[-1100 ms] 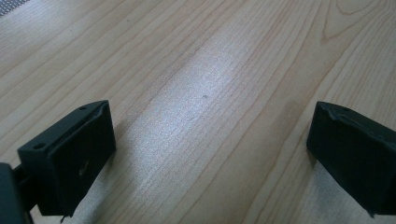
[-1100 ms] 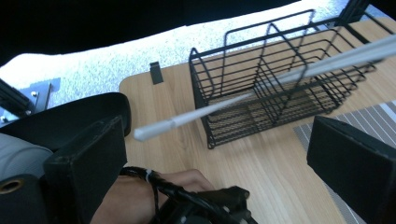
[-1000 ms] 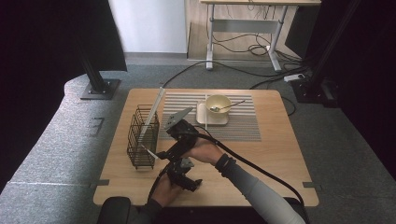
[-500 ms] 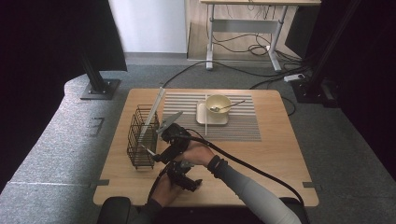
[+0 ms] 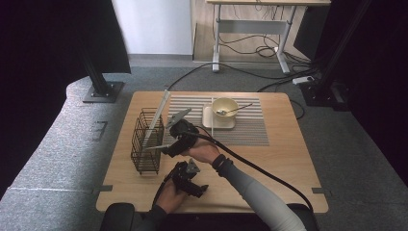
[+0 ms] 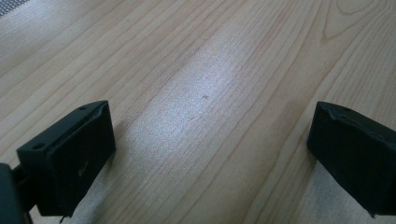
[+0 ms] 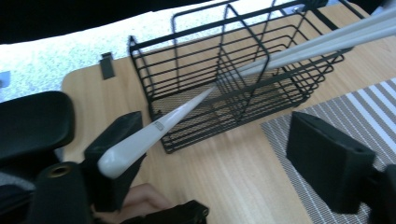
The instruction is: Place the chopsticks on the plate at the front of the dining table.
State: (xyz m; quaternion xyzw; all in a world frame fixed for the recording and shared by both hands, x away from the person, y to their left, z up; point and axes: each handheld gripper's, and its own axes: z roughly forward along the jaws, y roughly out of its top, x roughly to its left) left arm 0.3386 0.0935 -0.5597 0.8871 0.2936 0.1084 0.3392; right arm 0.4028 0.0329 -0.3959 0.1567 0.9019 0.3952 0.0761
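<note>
Wire basket (image 5: 146, 139) upright on table (image 5: 269, 163), holds long white utensil (image 7: 154, 133) leaning out over rim for easy grab. R gripper (image 5: 166, 149): jaws apart, just been closing, handle between, lying against one pad, not clamped. L gripper (image 5: 190, 180): open, idle.

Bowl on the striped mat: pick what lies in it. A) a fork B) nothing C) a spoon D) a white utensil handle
C: in the high view the yellow bowl sits on a pale tray on the striped mat, and a spoon rests in it with its handle sticking out over the rim to the right.
</note>
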